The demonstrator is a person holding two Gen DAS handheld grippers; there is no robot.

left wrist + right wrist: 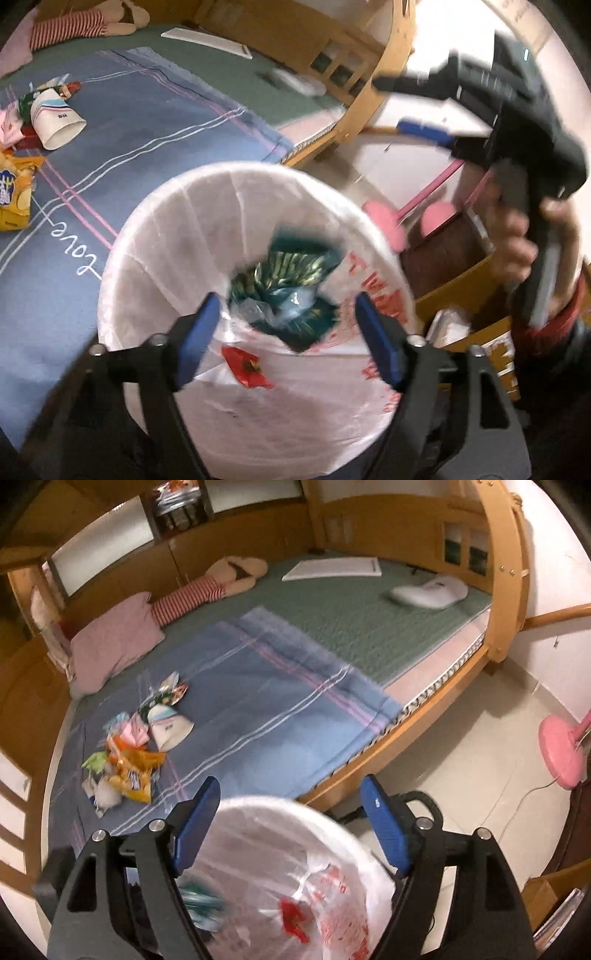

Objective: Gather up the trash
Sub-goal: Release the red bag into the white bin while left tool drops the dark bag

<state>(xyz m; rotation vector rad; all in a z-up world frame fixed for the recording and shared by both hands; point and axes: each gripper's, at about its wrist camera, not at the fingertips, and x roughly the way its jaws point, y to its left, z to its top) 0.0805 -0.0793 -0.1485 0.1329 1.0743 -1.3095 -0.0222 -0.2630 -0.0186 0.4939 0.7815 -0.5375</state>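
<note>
Closest in both views is a white bin (236,417) lined with a thin white bag printed in red (332,886). Inside the bin lie a crumpled green wrapper (291,280) and a small red wrapper (247,367) against the liner. The bin stands on the pale tiled floor (461,768) right at the wooden edge of the bed (369,760).

On the bed a blue blanket (266,716) with pink and white stripes covers the near half; green bedding (354,616) shows beyond it. A heap of trash sits on the blanket toward its left side, well apart from the bin: a tipped paper cup (170,727), a yellow snack bag (135,775), and mixed small wrappers (166,692). The stretch of blanket between heap and bin is bare. Farther back are a pink pillow (114,638), a striped soft toy (207,587), a flat white board (332,568) and the wooden headboard shelves (177,513). A pink fan base (559,753) stands on the floor to the right.

The left gripper (288,332) hovers over the bin mouth, its blue fingers (201,332) spread wide and holding nothing. The right gripper (288,823) hangs above the bin rim facing the bed, its fingers likewise wide apart and empty; from the left view it appears blurred, gripped by a hand (517,243).
</note>
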